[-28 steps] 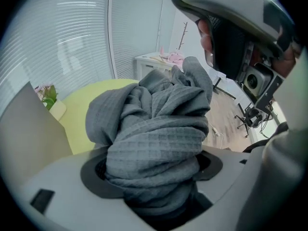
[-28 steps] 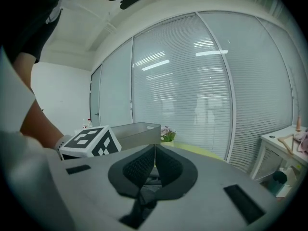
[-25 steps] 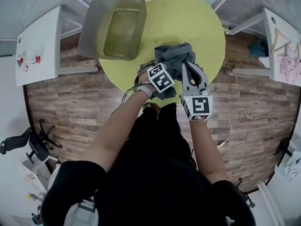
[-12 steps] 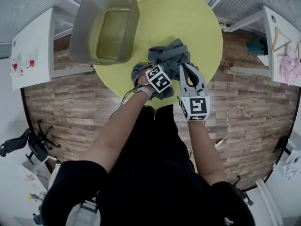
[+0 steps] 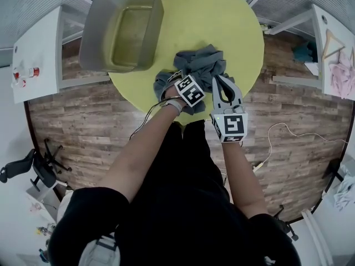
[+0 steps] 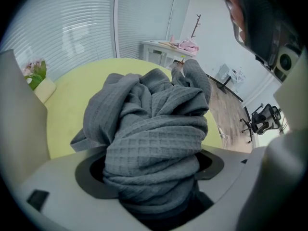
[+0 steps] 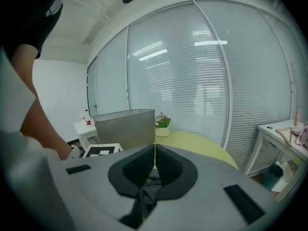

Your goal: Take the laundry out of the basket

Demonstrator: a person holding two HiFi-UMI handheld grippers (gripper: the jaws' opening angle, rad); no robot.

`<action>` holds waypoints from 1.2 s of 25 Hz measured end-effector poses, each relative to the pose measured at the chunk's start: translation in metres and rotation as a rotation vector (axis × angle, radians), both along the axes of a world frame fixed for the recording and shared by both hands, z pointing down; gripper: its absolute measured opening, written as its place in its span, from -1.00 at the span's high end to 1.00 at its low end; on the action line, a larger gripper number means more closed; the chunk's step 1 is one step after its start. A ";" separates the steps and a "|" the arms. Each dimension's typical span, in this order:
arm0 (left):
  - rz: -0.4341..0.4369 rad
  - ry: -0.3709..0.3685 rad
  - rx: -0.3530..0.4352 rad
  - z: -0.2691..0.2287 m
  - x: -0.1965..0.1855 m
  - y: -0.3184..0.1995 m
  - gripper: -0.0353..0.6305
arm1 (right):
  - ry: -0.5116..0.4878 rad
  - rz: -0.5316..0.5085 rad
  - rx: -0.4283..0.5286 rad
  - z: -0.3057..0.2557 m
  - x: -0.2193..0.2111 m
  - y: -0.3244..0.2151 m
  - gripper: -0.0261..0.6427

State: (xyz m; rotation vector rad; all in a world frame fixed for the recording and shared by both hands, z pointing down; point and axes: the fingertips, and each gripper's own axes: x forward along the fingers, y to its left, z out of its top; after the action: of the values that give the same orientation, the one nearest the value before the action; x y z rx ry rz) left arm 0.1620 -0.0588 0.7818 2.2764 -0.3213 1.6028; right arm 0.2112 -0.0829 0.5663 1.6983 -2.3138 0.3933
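Yellow-green round worktop (image 5: 233,15): the grey laundry (image 5: 202,62) is out of the basket (image 5: 93,40) and held by both claws.
Left claw (image 6: 154,153) stands wide around a thick rope of the waffle cloth, its jaws having just eased apart a little with the wad between them. Right claw (image 7: 154,153) is closed, tips together, on a thin fold. The basket looks empty and sits well apart at the far left. To finish well, I judge the cloth should settle fully on the worktop, back from the near edge, before both claws let go and lift straight off so no fold drags. Against a second ago, both claws sit lower. The bundle, then bunched between them, lies flatter, with a flap now showing left of the left claw.
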 end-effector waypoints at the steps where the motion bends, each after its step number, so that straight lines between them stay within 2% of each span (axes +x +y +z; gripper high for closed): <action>1: -0.003 0.000 0.002 0.000 0.000 0.000 -0.33 | 0.000 0.002 -0.001 0.001 0.000 0.002 0.85; 12: -0.071 0.048 0.036 -0.039 -0.006 -0.003 -0.41 | -0.001 0.004 0.020 -0.015 0.002 0.012 0.85; 18: -0.134 0.128 0.068 -0.085 -0.020 -0.008 -0.41 | 0.008 -0.017 0.038 -0.030 -0.006 0.018 0.85; 24: -0.146 0.172 0.103 -0.122 -0.036 -0.004 -0.40 | 0.009 -0.025 0.047 -0.043 -0.013 0.030 0.85; 30: -0.201 0.241 0.126 -0.152 -0.057 0.002 -0.40 | 0.028 -0.074 0.063 -0.063 -0.029 0.047 0.85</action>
State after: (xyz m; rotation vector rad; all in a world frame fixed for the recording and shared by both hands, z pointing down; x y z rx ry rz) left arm 0.1055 -0.0570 0.6301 2.4110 -0.5816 1.2266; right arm 0.1817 -0.0363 0.5032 1.6295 -2.3842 0.2829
